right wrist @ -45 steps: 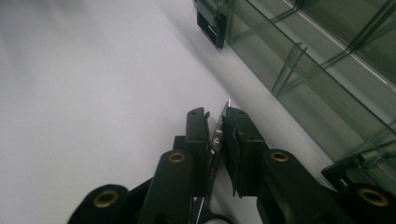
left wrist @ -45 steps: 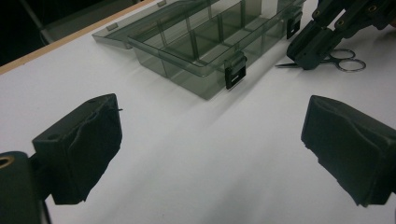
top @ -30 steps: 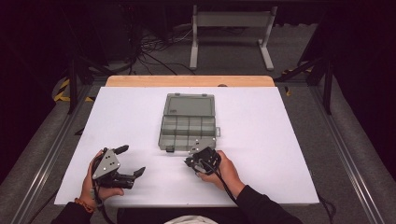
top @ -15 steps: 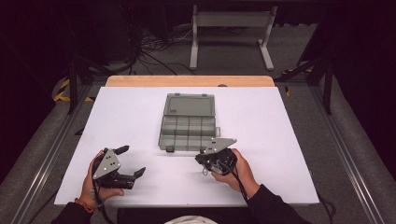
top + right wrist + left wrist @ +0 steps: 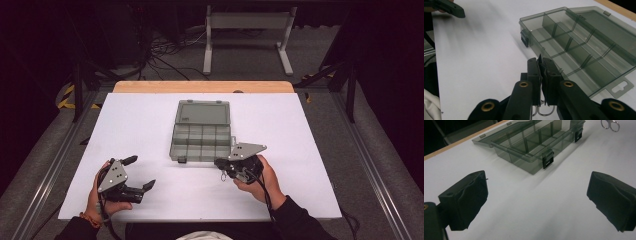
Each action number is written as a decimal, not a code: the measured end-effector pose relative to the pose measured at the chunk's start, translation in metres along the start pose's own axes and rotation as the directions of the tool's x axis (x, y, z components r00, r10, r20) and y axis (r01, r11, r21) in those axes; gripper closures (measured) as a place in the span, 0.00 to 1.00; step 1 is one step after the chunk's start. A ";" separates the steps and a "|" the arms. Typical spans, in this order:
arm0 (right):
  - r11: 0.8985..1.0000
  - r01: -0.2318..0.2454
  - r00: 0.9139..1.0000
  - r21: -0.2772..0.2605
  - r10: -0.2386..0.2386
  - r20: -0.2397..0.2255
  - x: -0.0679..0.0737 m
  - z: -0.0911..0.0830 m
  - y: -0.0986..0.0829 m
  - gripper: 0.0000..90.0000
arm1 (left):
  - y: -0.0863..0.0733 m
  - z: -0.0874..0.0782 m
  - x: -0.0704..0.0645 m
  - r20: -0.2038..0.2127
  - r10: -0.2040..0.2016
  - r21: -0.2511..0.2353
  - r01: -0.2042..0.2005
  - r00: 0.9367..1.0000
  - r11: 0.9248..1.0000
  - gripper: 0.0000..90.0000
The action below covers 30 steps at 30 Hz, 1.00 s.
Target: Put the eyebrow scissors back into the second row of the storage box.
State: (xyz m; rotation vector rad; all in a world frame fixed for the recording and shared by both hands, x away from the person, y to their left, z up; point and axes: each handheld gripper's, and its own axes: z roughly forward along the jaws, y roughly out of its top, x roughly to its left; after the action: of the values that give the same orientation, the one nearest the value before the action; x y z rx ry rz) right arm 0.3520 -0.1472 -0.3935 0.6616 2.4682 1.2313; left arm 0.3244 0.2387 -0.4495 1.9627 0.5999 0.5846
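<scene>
We count one translucent grey compartment box [image 5: 201, 135], lid open, with two black latches [image 5: 548, 161] on its front wall. We count two handheld grippers: left gripper [image 5: 138, 175] and right gripper [image 5: 218, 163]. One binder clip [image 5: 543, 108] is recorded.

White table [image 5: 150, 125] w/ wood edge, grey metal frame [image 5: 247, 35] & cables [image 5: 165, 50] behind.

Dark room, grey floor [image 5: 320, 65], white metal stand [image 5: 248, 30], tangled cables [image 5: 165, 50], white table [image 5: 150, 125]
</scene>
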 end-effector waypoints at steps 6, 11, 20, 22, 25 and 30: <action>0.999 -0.004 1.000 -0.039 0.005 0.022 -0.007 -0.012 0.003 0.96 | 0.000 0.001 0.000 0.002 0.004 0.006 -0.004 1.000 1.000 0.04; 0.998 -0.007 0.999 -0.059 0.009 0.032 -0.010 -0.018 0.004 0.96 | 0.000 0.002 -0.001 0.005 0.004 0.020 -0.004 1.000 1.000 0.04; 0.995 -0.006 0.999 -0.102 0.012 0.052 -0.017 -0.029 0.010 0.96 | -0.001 0.003 -0.001 0.020 0.019 0.027 -0.020 1.000 0.999 0.03; 0.994 -0.001 0.999 -0.109 0.007 0.053 -0.018 -0.030 0.012 0.96 | -0.001 0.003 -0.001 0.025 0.018 0.027 -0.019 1.000 0.999 0.03; 0.993 0.002 0.998 -0.117 0.005 0.058 -0.021 -0.031 0.014 0.96 | -0.001 0.004 0.000 0.027 0.018 0.031 -0.019 0.999 0.999 0.03; 0.990 0.000 0.998 -0.138 0.008 0.060 -0.028 -0.034 0.018 0.96 | -0.002 0.004 0.000 0.029 0.017 0.036 -0.018 0.999 0.999 0.03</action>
State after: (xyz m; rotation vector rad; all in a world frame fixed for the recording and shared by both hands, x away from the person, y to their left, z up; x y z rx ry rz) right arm 0.3650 -0.1753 -0.3570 0.6569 2.3099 1.3488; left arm 0.3267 0.2366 -0.4529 2.0087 0.5798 0.5587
